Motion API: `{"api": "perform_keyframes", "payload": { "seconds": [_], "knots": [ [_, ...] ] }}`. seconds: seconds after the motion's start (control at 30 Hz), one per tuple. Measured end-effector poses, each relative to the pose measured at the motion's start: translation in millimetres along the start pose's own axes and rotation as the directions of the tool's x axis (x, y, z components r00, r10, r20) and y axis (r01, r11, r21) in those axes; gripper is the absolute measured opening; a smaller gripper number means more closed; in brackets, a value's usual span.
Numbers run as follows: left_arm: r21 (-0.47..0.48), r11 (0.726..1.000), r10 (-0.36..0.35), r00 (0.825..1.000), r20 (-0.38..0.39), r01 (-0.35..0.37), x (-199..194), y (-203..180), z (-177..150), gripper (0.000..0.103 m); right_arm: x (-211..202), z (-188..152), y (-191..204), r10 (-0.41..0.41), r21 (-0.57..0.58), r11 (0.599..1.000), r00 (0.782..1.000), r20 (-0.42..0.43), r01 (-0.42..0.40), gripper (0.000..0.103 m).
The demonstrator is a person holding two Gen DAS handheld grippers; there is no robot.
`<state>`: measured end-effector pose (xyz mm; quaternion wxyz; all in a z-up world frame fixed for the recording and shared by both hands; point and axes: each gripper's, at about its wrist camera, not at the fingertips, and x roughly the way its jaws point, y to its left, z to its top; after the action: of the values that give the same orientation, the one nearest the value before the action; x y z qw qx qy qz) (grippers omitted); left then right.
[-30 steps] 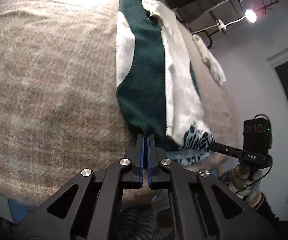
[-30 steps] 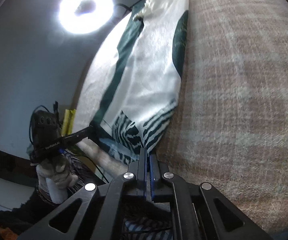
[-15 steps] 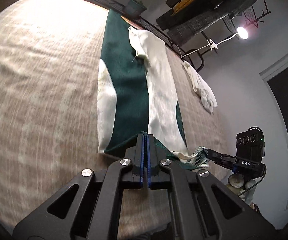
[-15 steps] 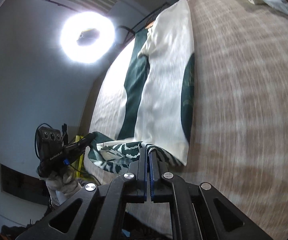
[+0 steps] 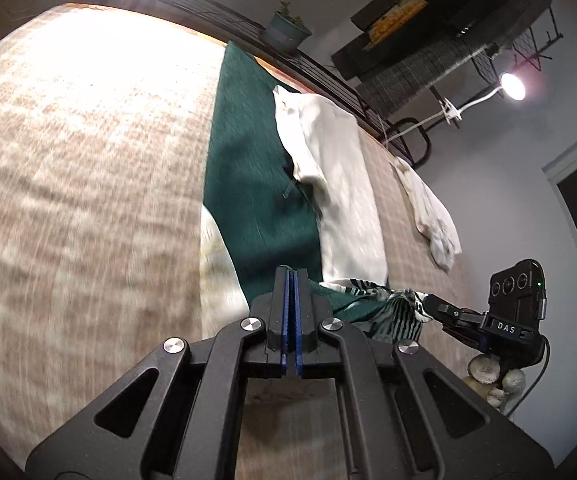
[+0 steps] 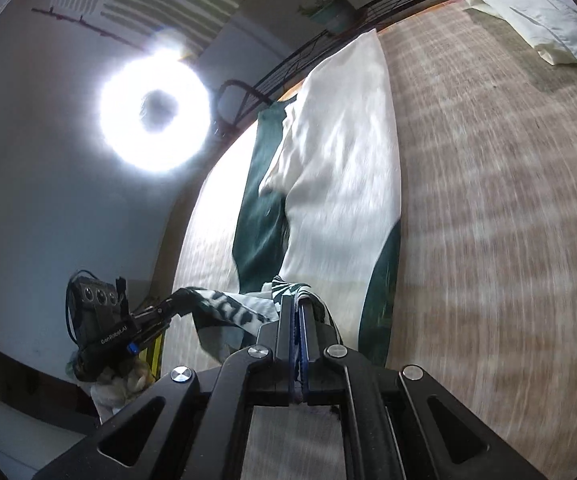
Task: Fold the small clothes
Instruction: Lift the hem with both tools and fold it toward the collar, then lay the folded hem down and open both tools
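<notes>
A dark green and white garment (image 5: 256, 184) lies lengthwise on the bed, its white side (image 6: 344, 160) plain in the right wrist view. Its near hem, with a striped green-and-white print (image 5: 392, 304), is lifted off the bed and stretched between both grippers. My left gripper (image 5: 290, 276) is shut on the hem's left corner, and the right wrist view shows it (image 6: 176, 300) pinching the cloth. On the right corner my right gripper (image 6: 298, 300) is shut too, and it shows (image 5: 428, 304) low at the right of the left wrist view.
The bed wears a beige plaid cover (image 5: 80, 184). Another white cloth (image 5: 432, 208) lies crumpled by the bed's right side. A metal rail with a potted plant (image 5: 288, 32) runs along the far edge. A ring light (image 6: 154, 110) glares at the left.
Both grippers have risen and moved forward toward the far end, carrying the near hem up off the bed and over the garment's lower part. Both stayed shut.
</notes>
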<state>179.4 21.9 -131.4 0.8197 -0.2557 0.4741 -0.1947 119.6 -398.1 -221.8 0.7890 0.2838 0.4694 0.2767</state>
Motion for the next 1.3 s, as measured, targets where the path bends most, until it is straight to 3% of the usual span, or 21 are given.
{"api": "perform_keyframes", "payload": {
  "seconds": [0.53,0.63,0.7,0.73,0.87,1.13,1.3],
  "knots": [
    [-0.008,0.995,0.100,0.995,0.028,-0.099,38,10,29,0.000,31,45,-24,-0.053,0.049,0.998,0.998,0.027,0.051,0.000],
    [-0.036,0.991,0.131,0.991,0.034,-0.130,38,14,33,0.006,32,46,-18,-0.086,0.024,0.996,0.996,0.021,0.085,0.005],
    [-0.047,0.991,0.127,0.990,0.060,-0.124,31,15,35,0.029,31,46,-14,-0.095,0.013,0.995,0.995,0.029,0.095,0.030],
    [-0.043,0.991,0.128,0.989,0.077,-0.125,28,15,36,0.032,26,45,-12,-0.100,0.004,0.995,0.994,0.043,0.099,0.034],
    [-0.002,0.988,0.151,0.983,0.109,-0.152,19,13,36,0.033,23,47,-6,-0.127,-0.028,0.991,0.990,0.063,0.128,0.034],
    [0.008,0.982,0.186,0.978,0.089,-0.188,22,13,37,0.033,25,49,1,-0.203,-0.081,0.975,0.977,0.059,0.207,0.034],
    [0.042,0.973,0.222,0.971,0.091,-0.226,30,9,58,0.033,28,66,7,-0.269,-0.144,0.949,0.959,0.089,0.280,0.040]
  ]
}}
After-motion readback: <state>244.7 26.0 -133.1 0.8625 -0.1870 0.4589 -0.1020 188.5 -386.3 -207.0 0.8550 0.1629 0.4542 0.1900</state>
